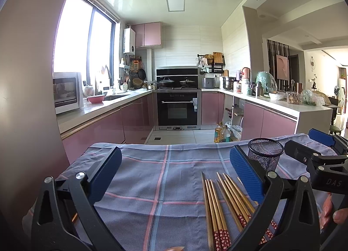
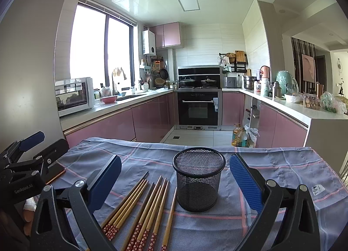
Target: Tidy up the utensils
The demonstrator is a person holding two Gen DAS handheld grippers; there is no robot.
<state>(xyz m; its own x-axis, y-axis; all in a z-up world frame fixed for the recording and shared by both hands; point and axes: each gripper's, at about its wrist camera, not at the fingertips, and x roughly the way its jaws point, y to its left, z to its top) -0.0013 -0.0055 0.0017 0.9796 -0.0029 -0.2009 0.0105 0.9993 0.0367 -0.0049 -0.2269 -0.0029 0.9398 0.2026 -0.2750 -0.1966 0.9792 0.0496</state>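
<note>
Several wooden chopsticks [image 2: 143, 209] with red flowered ends lie loose on a blue checked cloth [image 2: 271, 185], tips pointing away. A black mesh cup [image 2: 199, 178] stands upright and empty just right of them. My right gripper [image 2: 176, 183] is open, hovering low over the cloth, with the cup and some chopsticks between its blue pads. My left gripper [image 1: 176, 177] is open too, with bare cloth between its fingers. In the left wrist view the chopsticks [image 1: 224, 205] run under its right finger and the mesh cup [image 1: 265, 155] peeks out behind that finger.
The cloth-covered table ends at its far edge [image 1: 169, 145], beyond which lies a kitchen floor with oil bottles [image 1: 221, 132]. Pink cabinets and counters line both sides. The right gripper [image 1: 315, 157] shows at the right of the left wrist view, with a person's fingers [image 1: 332, 214] below it.
</note>
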